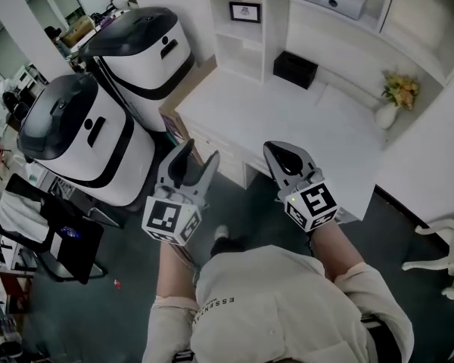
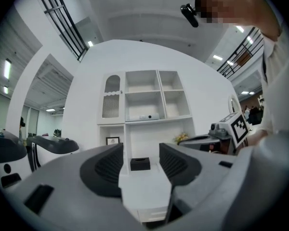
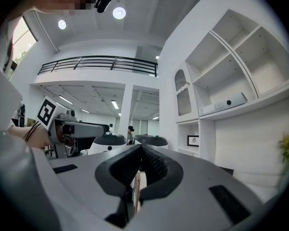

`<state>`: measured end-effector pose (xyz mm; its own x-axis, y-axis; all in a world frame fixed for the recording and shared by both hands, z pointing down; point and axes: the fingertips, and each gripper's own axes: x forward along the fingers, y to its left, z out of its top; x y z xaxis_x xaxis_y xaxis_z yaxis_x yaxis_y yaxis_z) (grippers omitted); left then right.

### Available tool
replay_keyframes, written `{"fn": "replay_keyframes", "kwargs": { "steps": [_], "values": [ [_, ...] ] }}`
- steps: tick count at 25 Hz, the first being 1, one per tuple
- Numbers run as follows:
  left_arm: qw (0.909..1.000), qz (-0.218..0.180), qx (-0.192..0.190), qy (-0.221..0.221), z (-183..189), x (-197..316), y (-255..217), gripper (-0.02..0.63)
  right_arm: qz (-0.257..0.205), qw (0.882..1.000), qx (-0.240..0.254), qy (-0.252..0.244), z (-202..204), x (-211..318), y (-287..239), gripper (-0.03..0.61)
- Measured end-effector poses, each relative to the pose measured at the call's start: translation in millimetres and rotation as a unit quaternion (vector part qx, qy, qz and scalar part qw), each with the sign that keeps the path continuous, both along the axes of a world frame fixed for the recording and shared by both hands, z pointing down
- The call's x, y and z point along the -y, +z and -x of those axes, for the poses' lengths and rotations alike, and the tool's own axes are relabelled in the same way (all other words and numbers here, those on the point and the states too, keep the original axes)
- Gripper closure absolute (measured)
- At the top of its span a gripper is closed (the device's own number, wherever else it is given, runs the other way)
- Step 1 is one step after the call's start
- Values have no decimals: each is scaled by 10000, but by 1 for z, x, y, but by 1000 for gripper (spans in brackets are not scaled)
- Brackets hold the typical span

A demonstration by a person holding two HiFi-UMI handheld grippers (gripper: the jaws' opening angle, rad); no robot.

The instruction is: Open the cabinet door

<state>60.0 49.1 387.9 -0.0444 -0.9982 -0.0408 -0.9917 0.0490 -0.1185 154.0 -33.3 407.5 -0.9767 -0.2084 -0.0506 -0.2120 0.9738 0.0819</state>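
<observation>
A white desk [image 1: 287, 119] with a shelf unit above it stands ahead of me. A brown-edged panel [image 1: 183, 97] juts from the desk's left front corner; it looks like the cabinet door standing ajar, though I cannot tell for sure. My left gripper [image 1: 198, 154] hangs in front of that corner, open and holding nothing. In the left gripper view, the left gripper [image 2: 140, 147] frames the desk top and a black box [image 2: 140, 164]. My right gripper [image 1: 277, 150] is shut and empty over the desk's front edge. In the right gripper view, the right gripper [image 3: 140, 150] has its pads together.
Two large white-and-black machines [image 1: 83, 138] [image 1: 147, 51] stand close on the left. On the desk are a black box [image 1: 295, 69] and a vase of yellow flowers [image 1: 390, 104]. A picture frame [image 1: 244, 11] sits in a niche. A white chair [image 1: 446, 255] is on the right.
</observation>
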Motion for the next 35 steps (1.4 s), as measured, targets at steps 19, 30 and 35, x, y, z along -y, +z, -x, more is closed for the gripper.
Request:
{"fn": "replay_keyframes", "kwargs": {
  "steps": [19, 30, 35],
  "values": [
    [9840, -100, 426, 1727, 196, 141, -42, 399, -256, 9867, -28, 1606, 179, 118, -45, 563],
    [9731, -456, 817, 2104, 204, 272, -101, 399, -729, 9754, 119, 2078, 179, 230, -95, 563],
    [9700, -913, 1210, 1902, 206, 328, -145, 399, -1012, 9682, 81, 2286, 167, 271, -120, 564]
  ]
}}
